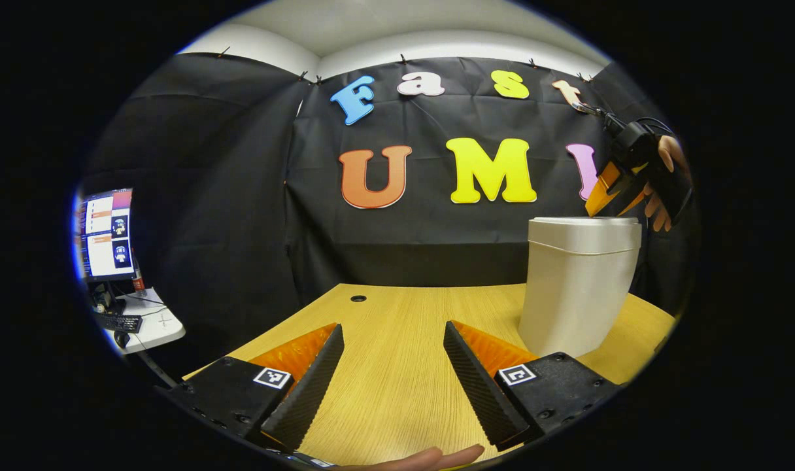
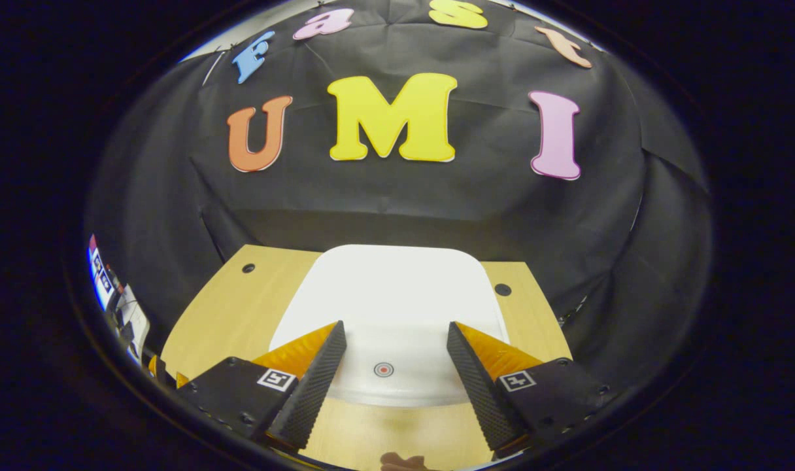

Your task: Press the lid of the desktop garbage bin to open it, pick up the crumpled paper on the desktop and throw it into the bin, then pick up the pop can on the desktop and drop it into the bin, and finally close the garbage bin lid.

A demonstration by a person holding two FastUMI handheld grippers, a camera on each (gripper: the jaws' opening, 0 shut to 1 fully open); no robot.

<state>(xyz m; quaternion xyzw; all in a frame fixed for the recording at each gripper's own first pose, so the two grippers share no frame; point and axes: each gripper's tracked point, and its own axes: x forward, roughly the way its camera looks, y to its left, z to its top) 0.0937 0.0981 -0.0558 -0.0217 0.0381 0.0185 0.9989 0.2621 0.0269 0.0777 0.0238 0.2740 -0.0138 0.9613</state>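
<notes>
White bin lid (image 2: 388, 301) shut beneath the wide-open, empty right gripper (image 2: 392, 373); left gripper (image 1: 392, 373) likewise agape.

Light wood desk (image 1: 397, 366) w/ white bin (image 1: 577, 288), lid shut (round cable holes at back edge).

The garbage bin (image 1: 577, 288) is a pale, rounded-rectangular tub that stands upright on the wooden desktop (image 1: 397, 373), toward its right side in the left gripper view. Its white lid (image 2: 391, 307) lies flat and shut (a small red-and-grey ring mark (image 2: 384, 369) sits near its front edge).
</notes>
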